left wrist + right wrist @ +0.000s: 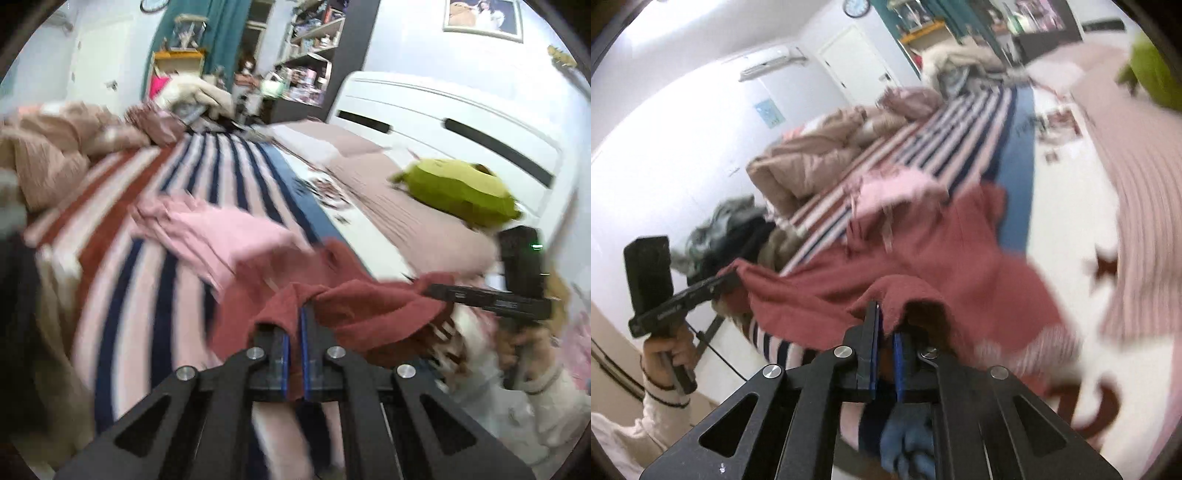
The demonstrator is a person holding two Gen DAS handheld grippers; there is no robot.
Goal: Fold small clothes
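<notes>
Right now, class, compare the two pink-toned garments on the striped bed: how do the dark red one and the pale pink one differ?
The dark red garment is clamped by both the left gripper and the right gripper and lifted between them; the pale pink garment lies loose, ungripped. The red one is deep brick-coloured, the pink one much lighter. The red one sits nearer the cameras. Both are rumpled and over the striped blanket.

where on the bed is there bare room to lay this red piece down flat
Best free patch: the striped blanket beyond the pink garment, short of the tan quilt. Another: the white sheet beside the blue band. Crowded: the near edge, where the red garment hangs between the left gripper and right gripper, and the far clothes pile.
</notes>
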